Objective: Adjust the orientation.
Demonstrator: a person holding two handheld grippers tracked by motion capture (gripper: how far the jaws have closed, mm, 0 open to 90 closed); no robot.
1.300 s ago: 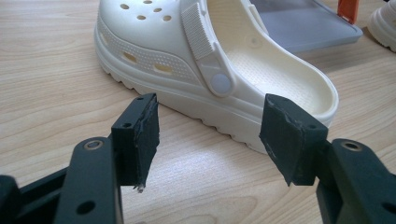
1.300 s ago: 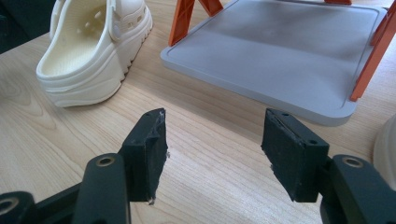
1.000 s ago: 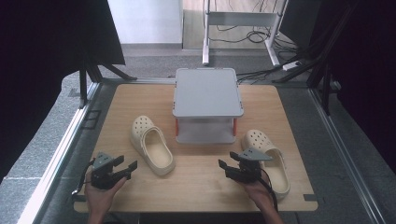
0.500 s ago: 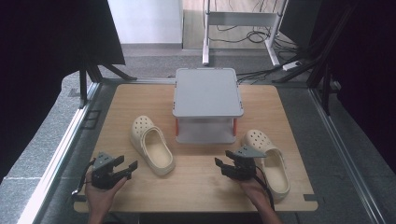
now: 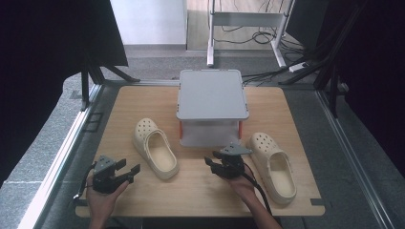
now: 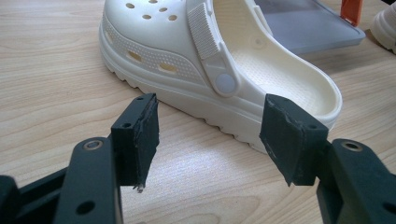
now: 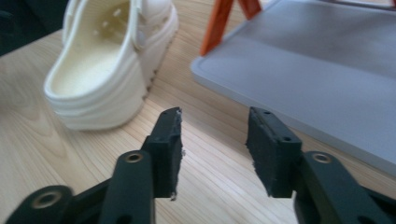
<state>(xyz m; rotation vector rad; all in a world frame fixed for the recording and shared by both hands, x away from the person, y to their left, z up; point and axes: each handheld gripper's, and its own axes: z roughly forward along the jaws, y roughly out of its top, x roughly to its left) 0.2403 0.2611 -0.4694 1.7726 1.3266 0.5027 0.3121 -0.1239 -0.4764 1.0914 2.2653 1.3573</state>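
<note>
Right gripper: jaws just been closing, half-parted, nothing between, near grey stand front. Left gripper: jaws wide, empty, aimed at left clog just beyond, lined up for heel grasp.

2 clogs lie left and right before the stand on the table.

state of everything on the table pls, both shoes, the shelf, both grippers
left clog: upright on its sole, strap forward, not held
right clog: upright on its sole, not held
grey shelf: standing on the table, top bare
left gripper: open, nothing between its jaws
right gripper: jaws have just been closing, part open, nothing between them
</note>
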